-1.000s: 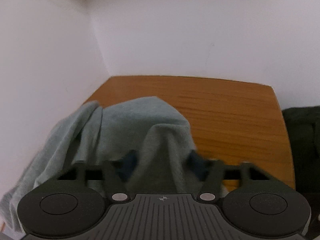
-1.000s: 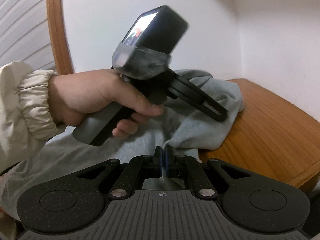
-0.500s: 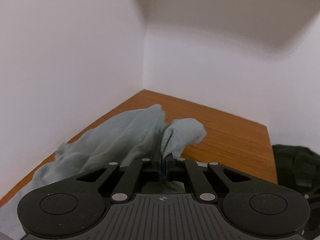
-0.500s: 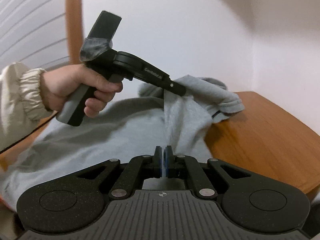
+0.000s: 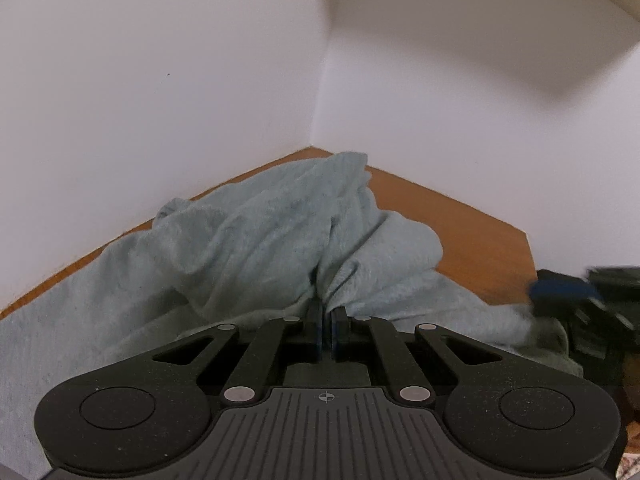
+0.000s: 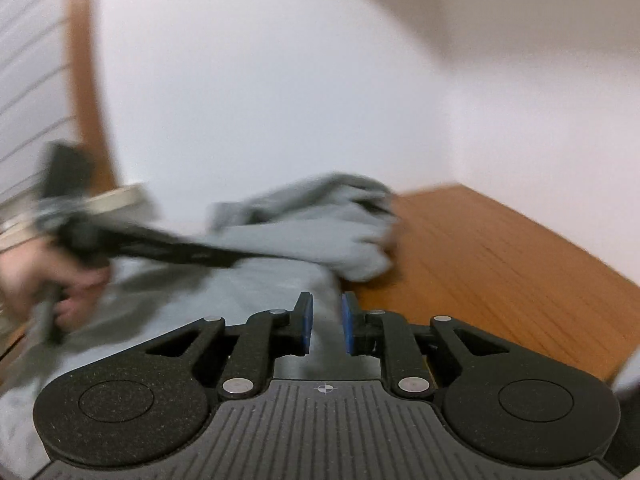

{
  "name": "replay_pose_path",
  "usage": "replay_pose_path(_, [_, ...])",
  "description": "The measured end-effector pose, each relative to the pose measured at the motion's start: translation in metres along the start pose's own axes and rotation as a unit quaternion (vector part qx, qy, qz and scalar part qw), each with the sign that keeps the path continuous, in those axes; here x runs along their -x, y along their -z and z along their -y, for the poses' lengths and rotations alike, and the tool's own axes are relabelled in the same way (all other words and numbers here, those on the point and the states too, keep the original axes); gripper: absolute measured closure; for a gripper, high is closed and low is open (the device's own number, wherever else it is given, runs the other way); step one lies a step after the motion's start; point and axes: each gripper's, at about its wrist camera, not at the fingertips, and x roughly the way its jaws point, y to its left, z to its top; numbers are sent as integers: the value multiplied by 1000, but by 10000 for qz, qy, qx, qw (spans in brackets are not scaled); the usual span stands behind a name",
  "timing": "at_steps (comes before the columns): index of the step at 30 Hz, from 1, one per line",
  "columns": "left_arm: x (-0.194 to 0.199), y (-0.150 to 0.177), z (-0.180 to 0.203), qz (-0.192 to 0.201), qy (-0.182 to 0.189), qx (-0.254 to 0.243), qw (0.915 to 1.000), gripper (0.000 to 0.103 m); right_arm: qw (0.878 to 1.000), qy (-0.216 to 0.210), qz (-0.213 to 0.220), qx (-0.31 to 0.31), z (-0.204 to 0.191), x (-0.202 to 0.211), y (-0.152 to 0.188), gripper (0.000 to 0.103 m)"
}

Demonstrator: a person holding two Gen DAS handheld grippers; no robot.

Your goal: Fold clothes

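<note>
A light grey sweatshirt (image 5: pixel 260 240) lies bunched on the wooden table (image 5: pixel 460 220), pushed toward the wall corner. My left gripper (image 5: pixel 326 312) is shut on a raised fold of it. In the right wrist view a hand (image 6: pixel 52 280) holds that gripper low at the left, blurred by motion. My right gripper (image 6: pixel 326 320) stands open by a narrow gap over the sweatshirt (image 6: pixel 320 236), with grey cloth showing between the blue pads (image 6: pixel 306 324). In the left wrist view the right gripper (image 5: pixel 560 292) is a dark blur at the right edge.
White walls meet in a corner just behind the table. A wooden upright (image 6: pixel 86 100) and slatted blinds (image 6: pixel 28 80) stand at the far left. Bare tabletop (image 6: pixel 500 264) stretches right of the sweatshirt to the table's edge.
The left gripper, open a second ago, has shut on a fold and carried it toward the corner. The right gripper, shut until half a second ago, has opened.
</note>
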Motion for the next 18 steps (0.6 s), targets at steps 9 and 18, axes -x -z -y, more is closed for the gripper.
replay_pose_path(9, [0, -1, -2, -67, -11, -99, 9999, 99, 9981, -196, -432, -399, 8, -21, 9, 83])
replay_pose_path(18, [4, -9, -1, -8, 107, 215, 9997, 93, 9978, -131, -583, 285, -22, -18, 19, 83])
